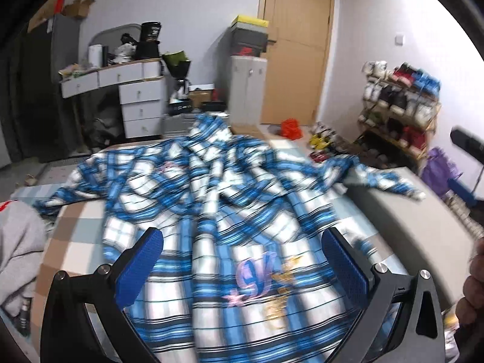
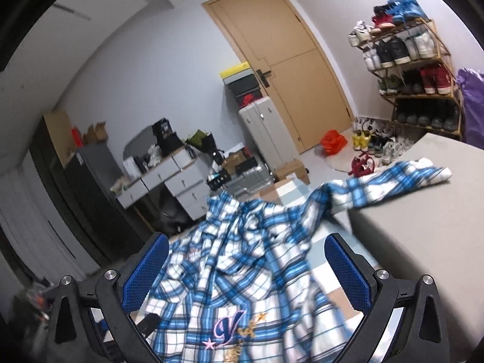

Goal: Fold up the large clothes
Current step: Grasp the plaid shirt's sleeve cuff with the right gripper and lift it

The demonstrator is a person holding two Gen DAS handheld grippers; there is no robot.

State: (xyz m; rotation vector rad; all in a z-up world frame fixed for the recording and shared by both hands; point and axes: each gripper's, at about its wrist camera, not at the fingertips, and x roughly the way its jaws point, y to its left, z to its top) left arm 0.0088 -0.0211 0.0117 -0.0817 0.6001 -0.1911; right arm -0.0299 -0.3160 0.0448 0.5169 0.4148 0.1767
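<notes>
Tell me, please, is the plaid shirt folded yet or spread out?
Spread out, rumpled: the plaid shirt sprawls unfolded over the bed, one sleeve flung sideways.

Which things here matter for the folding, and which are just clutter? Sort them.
For the job: plaid shirt, left gripper, right gripper.

Lying about: grey garment, shoe rack, orange bag, drawers, boxes.
</notes>
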